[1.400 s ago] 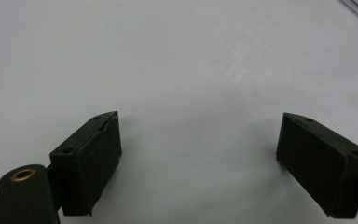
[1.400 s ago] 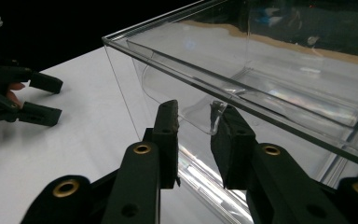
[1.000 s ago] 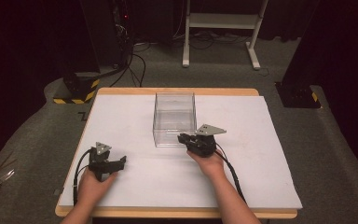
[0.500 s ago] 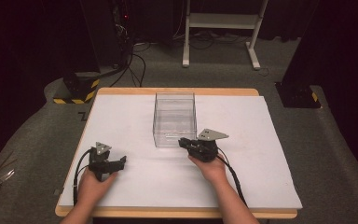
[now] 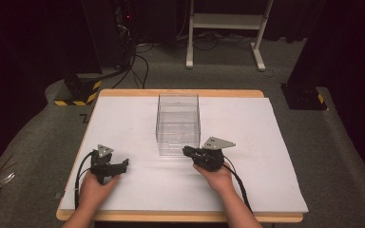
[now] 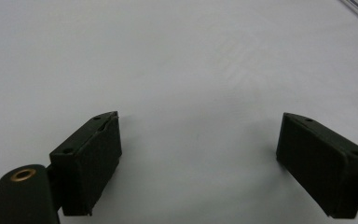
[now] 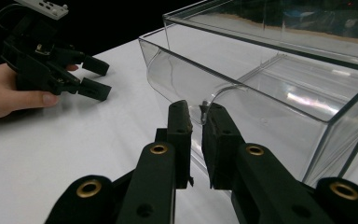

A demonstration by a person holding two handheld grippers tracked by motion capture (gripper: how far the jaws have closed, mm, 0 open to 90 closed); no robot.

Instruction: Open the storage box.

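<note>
While the left tool (image 5: 122,165) rests open on the white surface (image 5: 275,156), the right tool (image 5: 187,151), jaws nearly shut, pinches at the near wall of the clear box (image 5: 178,124) standing mid-surface. Next comes a firm grip. Since the earlier frame, it has edged slightly nearer the person.

Just ahead of your right gripper (image 7: 196,116) stands the clear box (image 5: 178,123), glossy see-through plastic with smooth walls that catch bright reflections. Your right gripper's jaws look like matt black plastic, with small brass-coloured metal rivets at the joints behind them. Your left gripper (image 6: 198,154) has the same matt black jaws, slightly grainy. Beneath both grippers lies a smooth white sheet (image 5: 247,175), dull in finish, on a table (image 5: 180,93) edged in pale wood.
</note>
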